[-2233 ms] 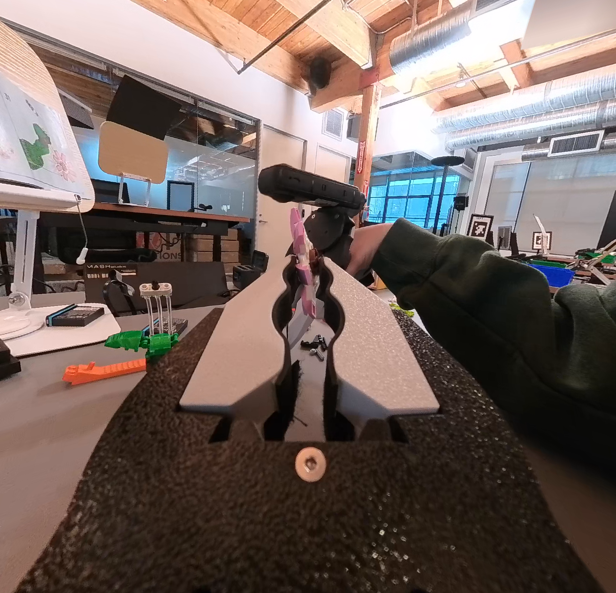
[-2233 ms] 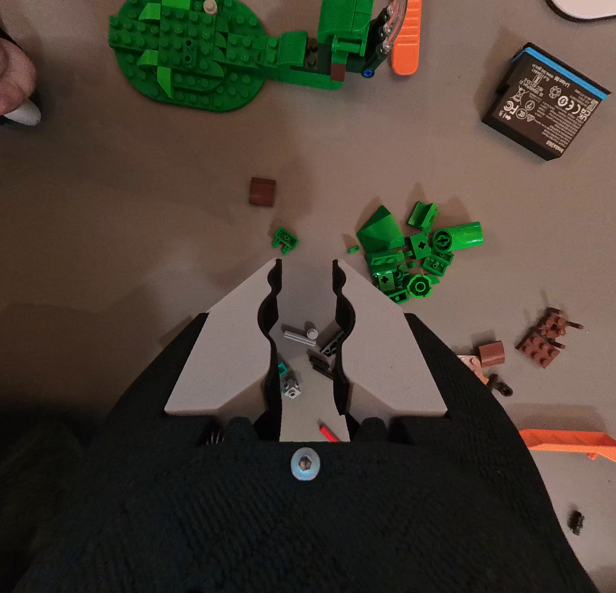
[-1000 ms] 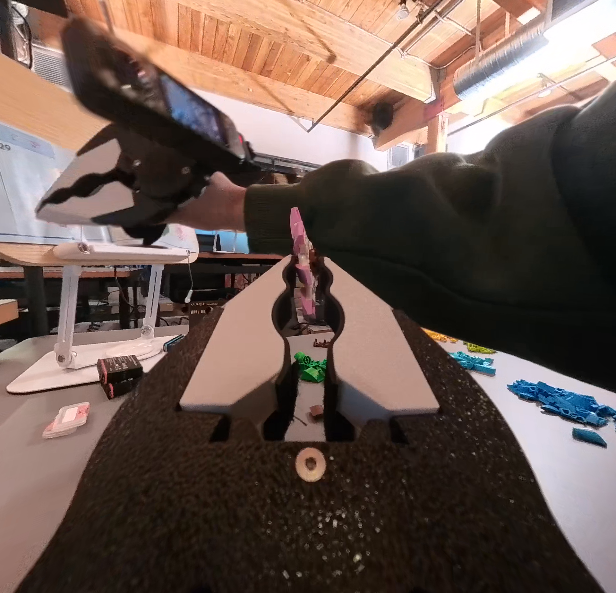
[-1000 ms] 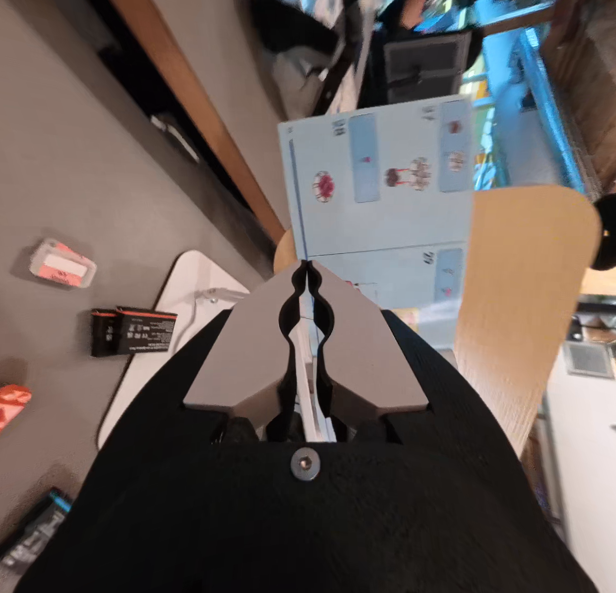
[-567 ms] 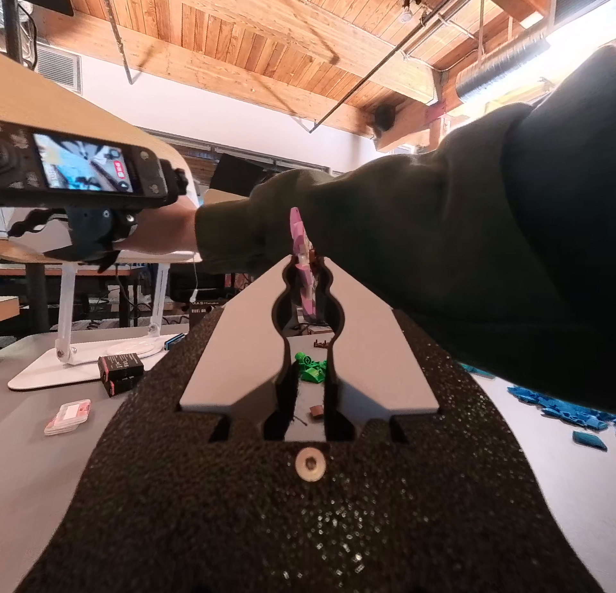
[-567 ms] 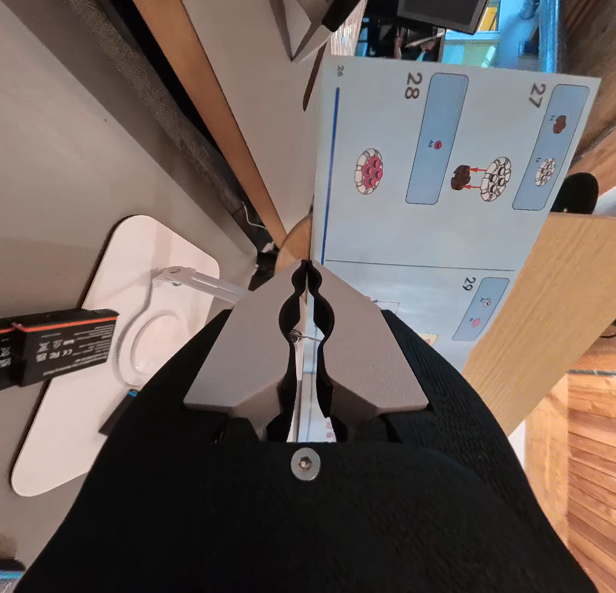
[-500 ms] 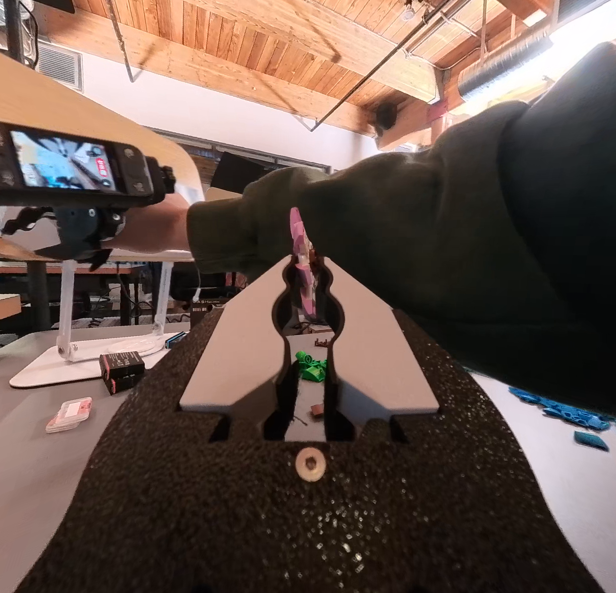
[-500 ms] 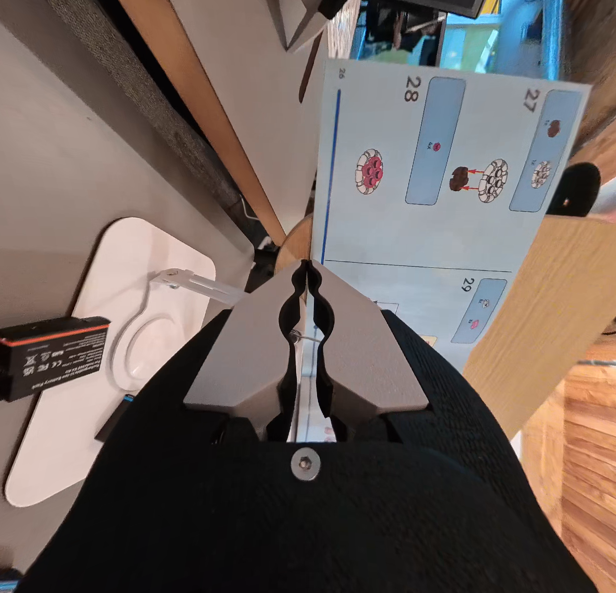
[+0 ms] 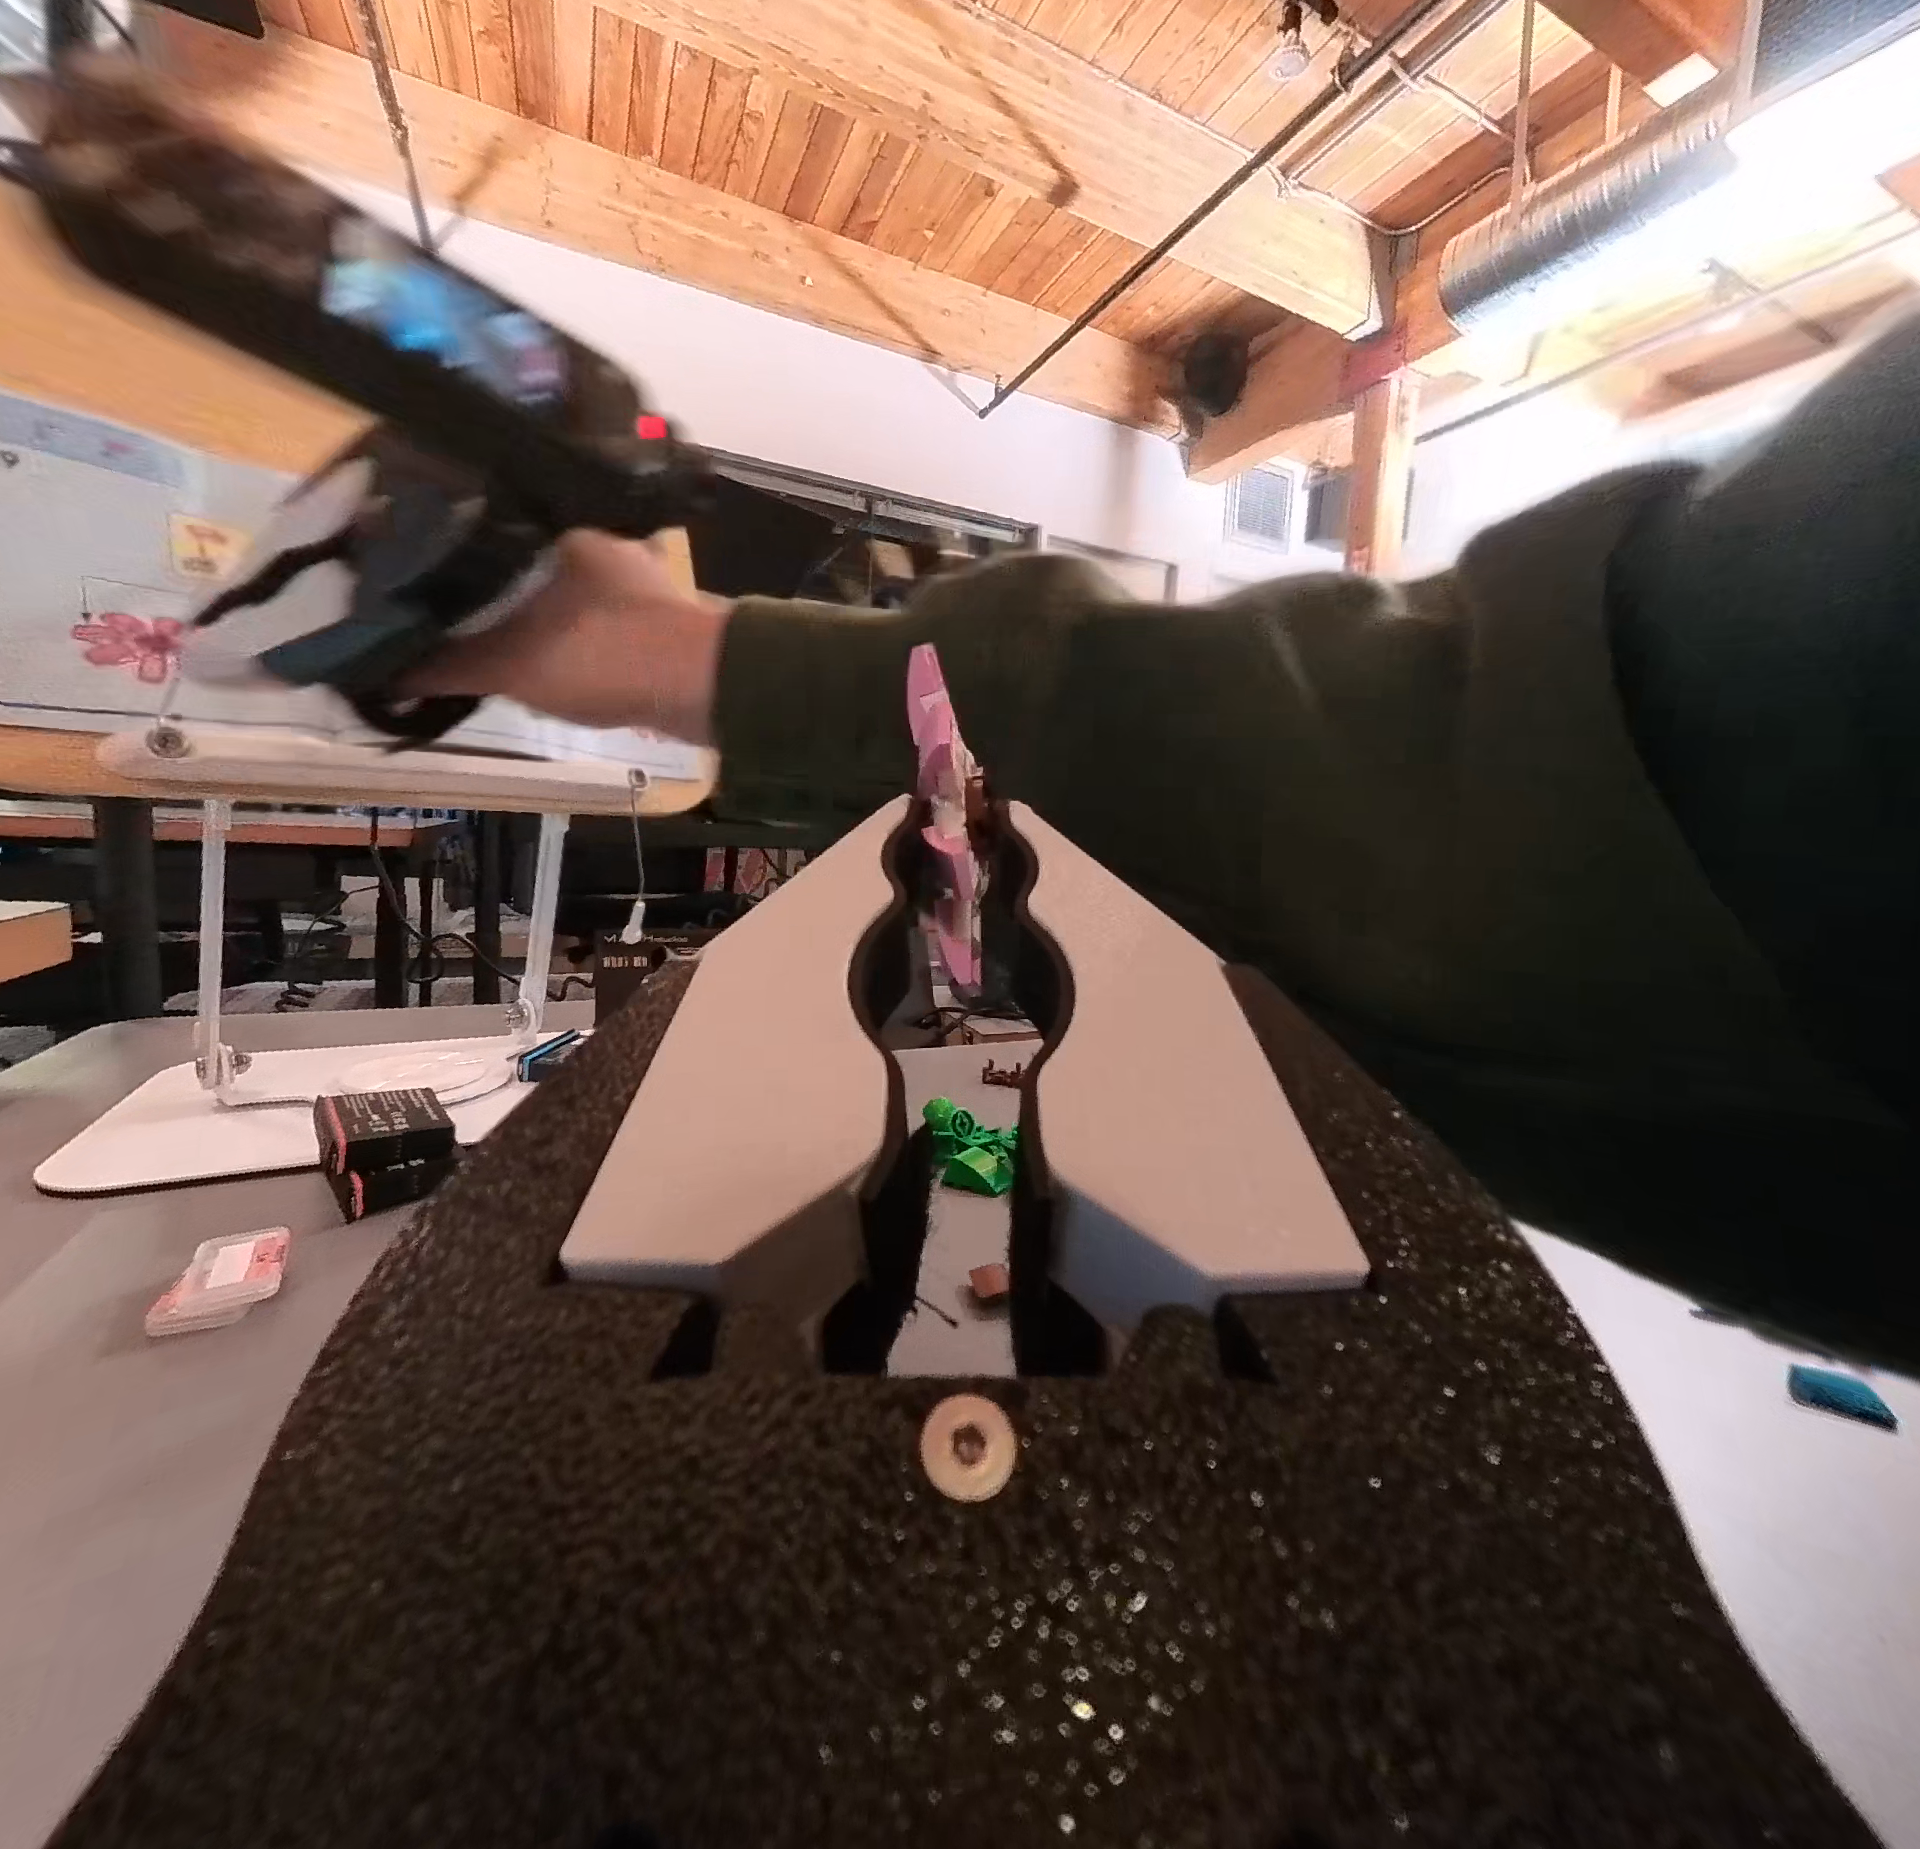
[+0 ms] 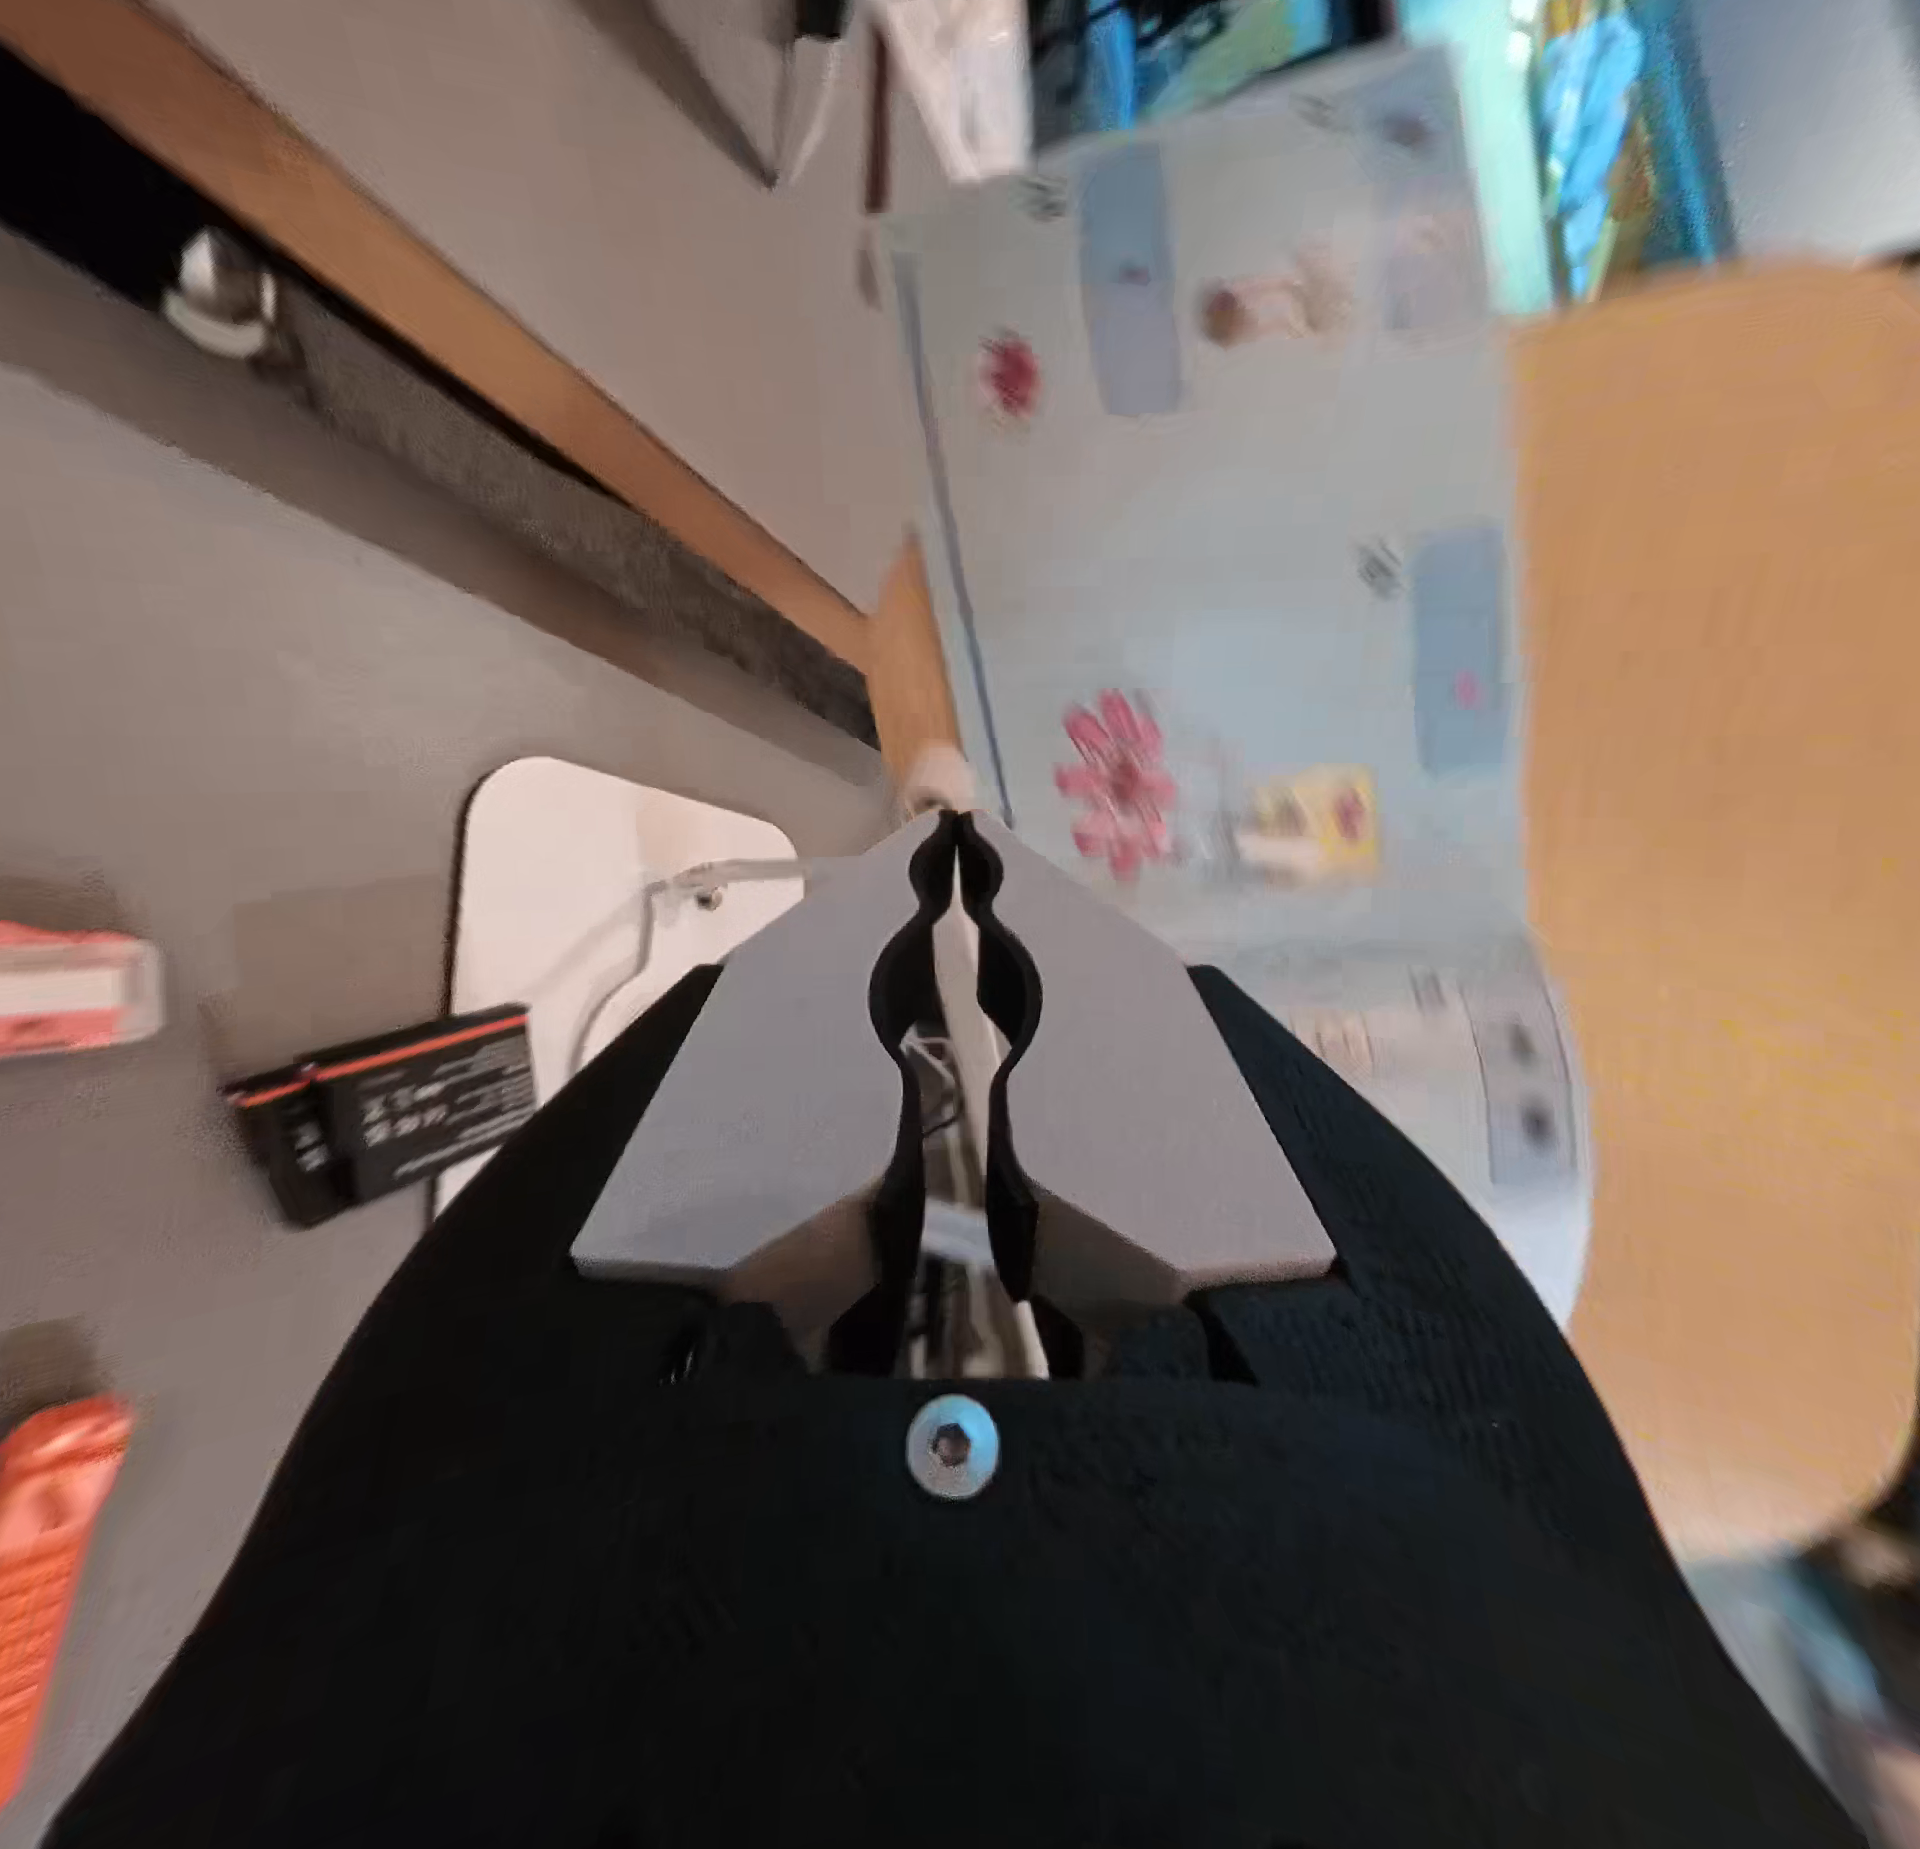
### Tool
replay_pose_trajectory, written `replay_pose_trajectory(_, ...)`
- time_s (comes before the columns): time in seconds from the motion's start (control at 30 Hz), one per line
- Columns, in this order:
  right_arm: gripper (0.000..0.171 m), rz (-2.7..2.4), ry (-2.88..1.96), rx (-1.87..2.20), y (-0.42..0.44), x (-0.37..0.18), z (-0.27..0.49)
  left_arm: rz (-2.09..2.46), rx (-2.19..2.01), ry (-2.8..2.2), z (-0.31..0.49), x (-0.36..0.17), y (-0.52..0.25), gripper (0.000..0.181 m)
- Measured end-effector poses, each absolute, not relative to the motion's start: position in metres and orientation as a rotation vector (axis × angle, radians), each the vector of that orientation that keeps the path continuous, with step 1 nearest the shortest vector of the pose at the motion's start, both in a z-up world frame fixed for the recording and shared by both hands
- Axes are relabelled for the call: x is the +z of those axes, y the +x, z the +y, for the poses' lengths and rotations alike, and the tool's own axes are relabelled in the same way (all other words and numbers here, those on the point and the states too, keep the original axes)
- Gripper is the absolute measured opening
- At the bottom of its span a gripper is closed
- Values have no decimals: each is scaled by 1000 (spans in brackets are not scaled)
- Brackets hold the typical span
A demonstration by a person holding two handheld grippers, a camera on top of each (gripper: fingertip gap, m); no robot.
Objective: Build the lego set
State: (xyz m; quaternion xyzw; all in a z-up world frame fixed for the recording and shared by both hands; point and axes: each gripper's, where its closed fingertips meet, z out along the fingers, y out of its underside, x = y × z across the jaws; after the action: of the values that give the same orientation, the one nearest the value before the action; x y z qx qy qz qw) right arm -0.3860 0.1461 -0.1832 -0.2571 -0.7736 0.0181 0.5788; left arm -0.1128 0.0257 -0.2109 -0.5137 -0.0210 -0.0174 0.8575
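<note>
Currently you are pinching a pink lego piece (image 9: 951, 843) edge-up in the left gripper (image 9: 956, 823), mid-frame, likely keeping it ready for the next step. Your right gripper (image 10: 954, 831), blurred at upper left of the left view, is reaching to the manual (image 10: 1226, 656) on its stand (image 9: 260, 1103); its jaws are pressed together, seemingly on a page edge, probably to turn it.

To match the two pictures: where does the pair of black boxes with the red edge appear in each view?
Left wrist view: black boxes at lower left, on the grey table.
Right wrist view: black boxes at left of centre.
Shared landmark: the white stand base, right beside the boxes in both views.
</note>
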Motion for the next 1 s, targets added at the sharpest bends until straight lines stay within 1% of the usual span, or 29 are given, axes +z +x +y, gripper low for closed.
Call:
replay_pose_trajectory(0.1, 0, -1599, -880, 335, -310, -150, 173, -59, -43, -1081, 26, -212, -115, 10)
replay_pose_trajectory(0.2, 0, -1301, -1139, 713, -217, -130, 188, -72, -52, -1084, 26, -213, -117, 9)
replay_pose_trajectory(0.3, 2, -1005, -1188, 904, -138, -130, 179, -79, -59, -1089, 27, -214, -118, 9)
replay_pose_trajectory(0.37, 2, -940, -1163, 925, -110, -148, 160, -76, -58, -1092, 28, -215, -117, 9)
replay_pose_trajectory(0.47, 2, -922, -1154, 783, -91, -180, 149, -72, -59, -1096, 28, -215, -117, 9)
replay_pose_trajectory(0.53, 3, -914, -1130, 772, -89, -193, 141, -70, -60, -1099, 28, -216, -116, 9)
replay_pose_trajectory(0.73, 4, -1077, -1152, 616, -86, -239, 138, -89, -88, -1108, 30, -218, -117, 9)
replay_pose_trajectory(0.87, 15, -1208, -1360, 639, -84, -275, 154, -117, -122, -1104, 30, -219, -120, 9)
replay_pose_trajectory(0.93, 30, -1229, -1438, 634, -80, -287, 164, -127, -135, -1104, 31, -219, -120, 9)
replay_pose_trajectory(1.0, 34, -1266, -1488, 622, -73, -298, 172, -116, -137, -1103, 31, -218, -118, 9)
